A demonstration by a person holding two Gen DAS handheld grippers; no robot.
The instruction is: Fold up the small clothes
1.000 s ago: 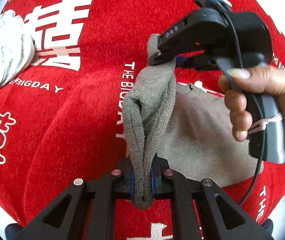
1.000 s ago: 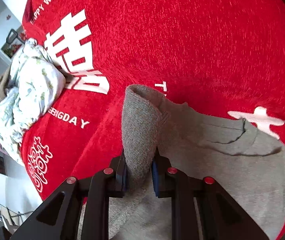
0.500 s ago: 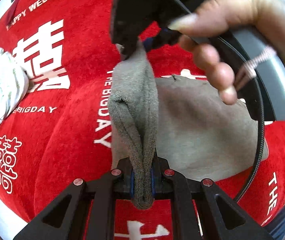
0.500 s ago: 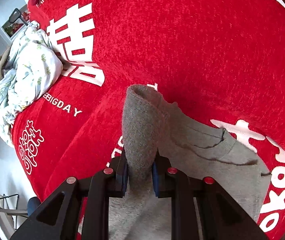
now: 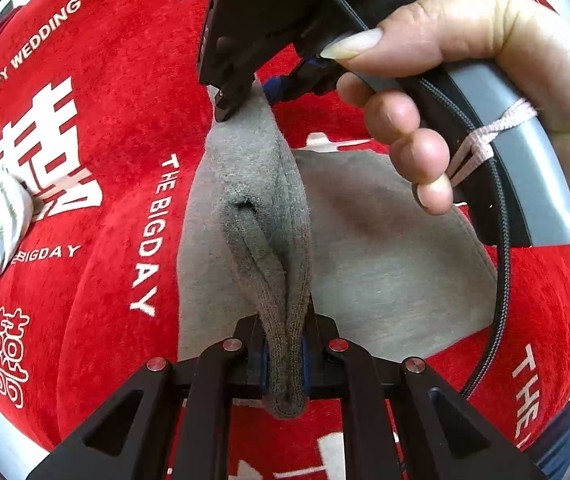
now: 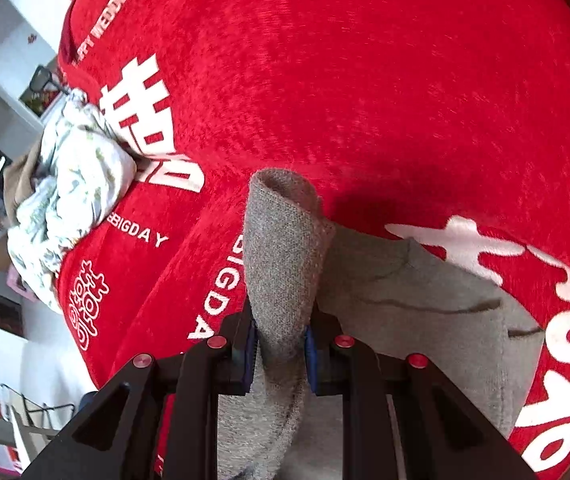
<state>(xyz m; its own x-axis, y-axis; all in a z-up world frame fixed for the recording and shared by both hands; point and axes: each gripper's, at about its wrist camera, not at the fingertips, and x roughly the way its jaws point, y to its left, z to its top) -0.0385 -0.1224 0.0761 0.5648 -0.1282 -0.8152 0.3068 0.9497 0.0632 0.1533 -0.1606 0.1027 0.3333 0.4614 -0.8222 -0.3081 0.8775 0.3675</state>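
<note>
Grey knitted garment (image 5: 385, 264), small, of soft fleece-backed fabric: it lay partly spread on the red plush cloth (image 5: 97, 288), one edge lifted clear and drawn up into a folded ridge between the two tools.

Left gripper (image 5: 285, 364), black two-finger tool with blue pads: jaws nearly closed, pinching a doubled ribbed edge of the garment, which hung out below the fingertips in the left wrist view.

Right gripper (image 6: 281, 350), same pattern: jaws closed to a narrow gap on a thicker rolled fold of the same garment; the fold stood up beyond the pads and curled over at its top. In the left wrist view it appeared beyond the left tool, its tip at the far end of the raised ridge.

Right hand (image 5: 465, 92): wrapped round the grey handle of that tool, a black braided cable (image 5: 501, 280) trailing down beside it.

Red cloth: printed in white with large characters and the words "HAPPY WEDDING" and "THE BIGDAY".

White patterned fabric bundle (image 6: 73, 204): crumpled, well apart from the garment, at the cloth's far left edge.
</note>
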